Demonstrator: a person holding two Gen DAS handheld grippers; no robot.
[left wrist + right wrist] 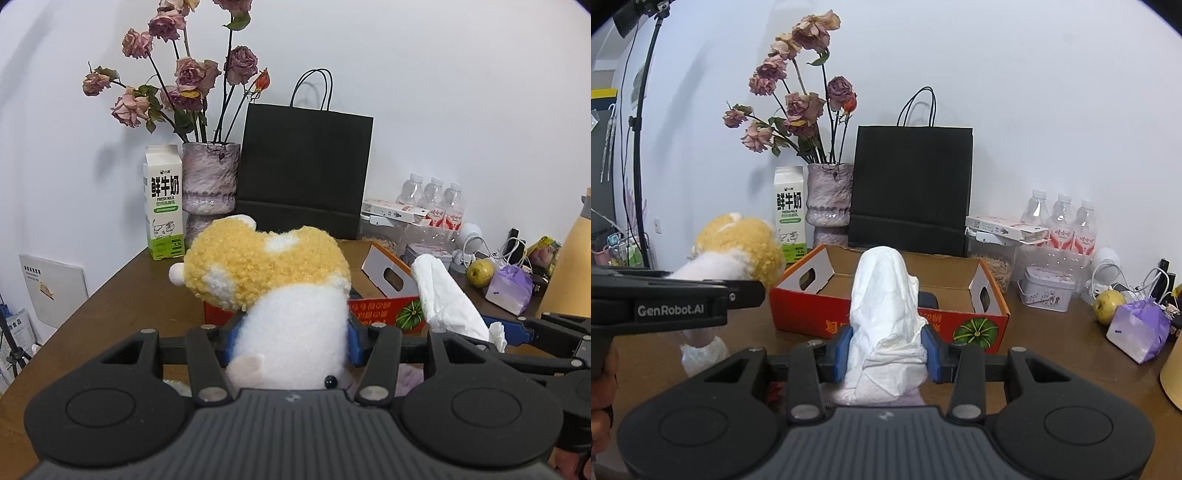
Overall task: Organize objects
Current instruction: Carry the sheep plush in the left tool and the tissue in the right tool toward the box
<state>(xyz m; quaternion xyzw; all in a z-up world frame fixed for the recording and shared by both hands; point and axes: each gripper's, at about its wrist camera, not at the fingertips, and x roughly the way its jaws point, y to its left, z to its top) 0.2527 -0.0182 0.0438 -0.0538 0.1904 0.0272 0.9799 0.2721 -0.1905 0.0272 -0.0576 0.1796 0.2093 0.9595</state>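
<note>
A yellow and white plush toy (269,295) fills the left wrist view, and my left gripper (290,341) is shut on its white body, holding it above the brown table in front of the red cardboard box (384,308). In the right wrist view my right gripper (886,352) is shut on a crumpled white tissue pack (884,314), lifted just before the near wall of the open red box (894,321). The plush toy (738,254) and the left gripper's black body show at the left of that view. The tissue pack (447,295) also appears at the right of the left wrist view.
Behind the box stand a milk carton (790,218), a vase of dried roses (829,199) and a black paper bag (912,188). To the right are water bottles (1062,225), a tin (1047,291), a pear (1108,301), a purple pouch (1137,330) and cables.
</note>
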